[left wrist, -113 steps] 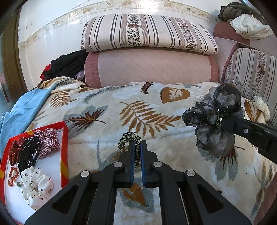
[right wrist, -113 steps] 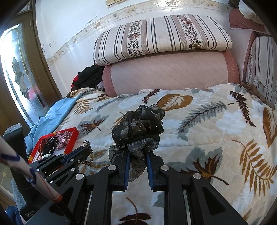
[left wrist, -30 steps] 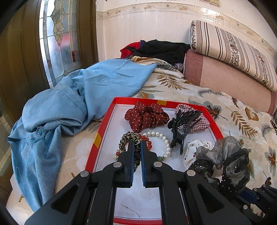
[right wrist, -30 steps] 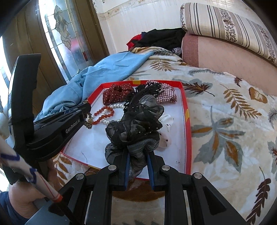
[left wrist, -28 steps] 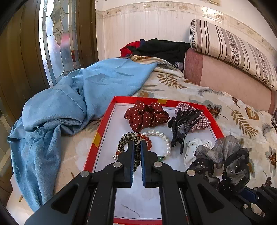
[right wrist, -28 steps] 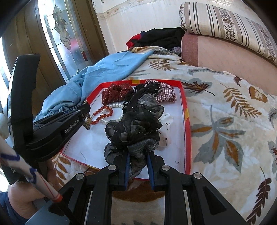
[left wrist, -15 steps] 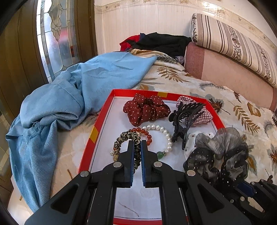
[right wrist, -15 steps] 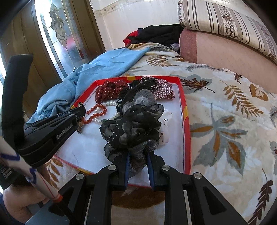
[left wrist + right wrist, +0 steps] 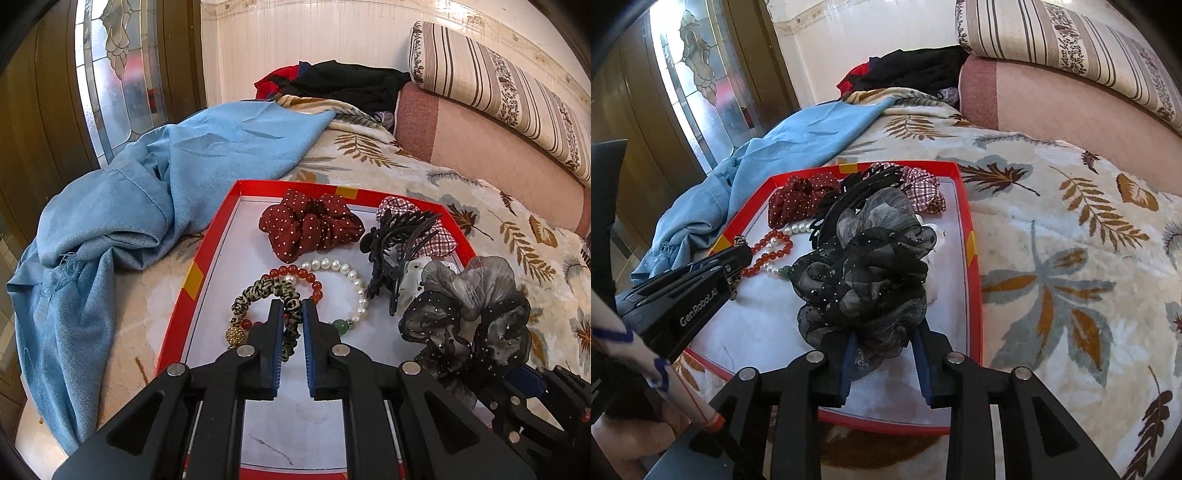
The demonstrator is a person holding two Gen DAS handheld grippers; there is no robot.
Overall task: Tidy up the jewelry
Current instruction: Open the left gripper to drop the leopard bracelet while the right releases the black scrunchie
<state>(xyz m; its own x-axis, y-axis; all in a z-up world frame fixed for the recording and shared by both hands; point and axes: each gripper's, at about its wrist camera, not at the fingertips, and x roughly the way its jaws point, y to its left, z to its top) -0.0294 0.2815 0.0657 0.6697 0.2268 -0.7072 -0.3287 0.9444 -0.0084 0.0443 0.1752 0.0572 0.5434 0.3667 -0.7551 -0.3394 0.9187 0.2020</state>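
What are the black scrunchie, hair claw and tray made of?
Black scrunchie: sheer gauzy fabric, see-through ruffles with tiny shiny dots. Hair claw: likely hard plastic, glossy black rigid teeth. Tray: probably cardboard, red rim, matte white floor with scuffs.

Black scrunchie [image 9: 864, 273]: sheer gauze, glinting specks. Pearl bracelet [image 9: 347, 280]: glossy beads. Hair claw [image 9: 395, 243]: shiny black plastic. Tray [image 9: 210, 243]: red card rim, matt white floor. Bed blanket [image 9: 1052, 236]: plush fleece.
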